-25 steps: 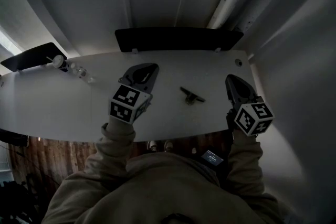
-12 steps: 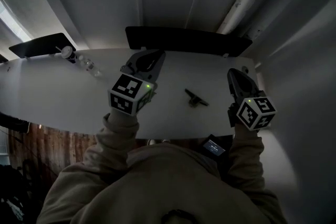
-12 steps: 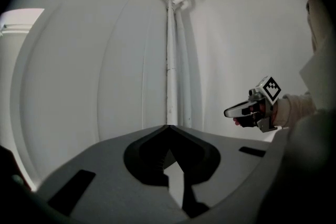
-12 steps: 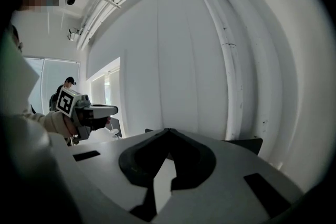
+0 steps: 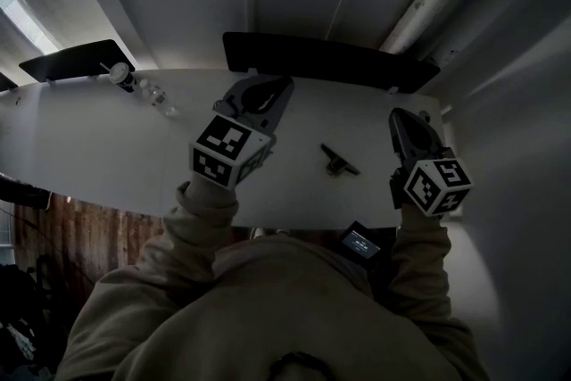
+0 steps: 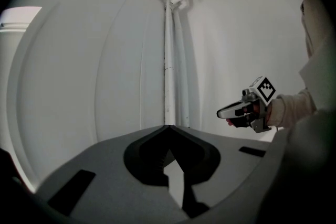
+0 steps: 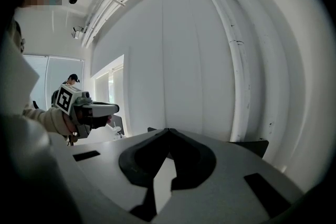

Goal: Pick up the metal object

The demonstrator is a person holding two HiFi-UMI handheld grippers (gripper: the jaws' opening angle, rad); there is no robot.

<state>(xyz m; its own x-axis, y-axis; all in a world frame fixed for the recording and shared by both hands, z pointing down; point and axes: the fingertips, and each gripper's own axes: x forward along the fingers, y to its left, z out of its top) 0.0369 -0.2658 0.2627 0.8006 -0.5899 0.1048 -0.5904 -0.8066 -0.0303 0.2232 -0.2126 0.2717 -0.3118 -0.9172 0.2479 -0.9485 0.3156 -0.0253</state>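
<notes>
From the head view, the metal object (image 5: 338, 161) lies flat on the white surface (image 5: 107, 147), a small dark piece with a bar and a stubby cross part (its exact make is too small to tell). It sits free between our two tools. The left gripper (image 5: 278, 87) is at its 10 o'clock and the right gripper (image 5: 403, 116) at its 2 o'clock, and neither touches it.

Both point away from us toward the dark panel (image 5: 330, 62) at the far edge of the surface, roughly level rather than dipped. We judge this to be a ready pose, held clear of the object so that either tool can come in, and the pick is not yet begun. The right gripper is the nearer and looks the likelier one to take it.

The gripper views settle what the head view cannot. In each, the two jaws meet at their tips with nothing between them, so both are closed and empty. Whichever we use will have to part its jaws before it comes down.

Neither gripper view shows the object at all, since each looks over it to the wall (image 6: 105, 60) and the pipes (image 7: 236, 50). The left gripper view catches the right tool at 3 o'clock, and the right gripper view catches the left one at 9 o'clock. Only the head view shows the bottle (image 5: 159, 98) far off at the object's 10 o'clock, well out of the way.
</notes>
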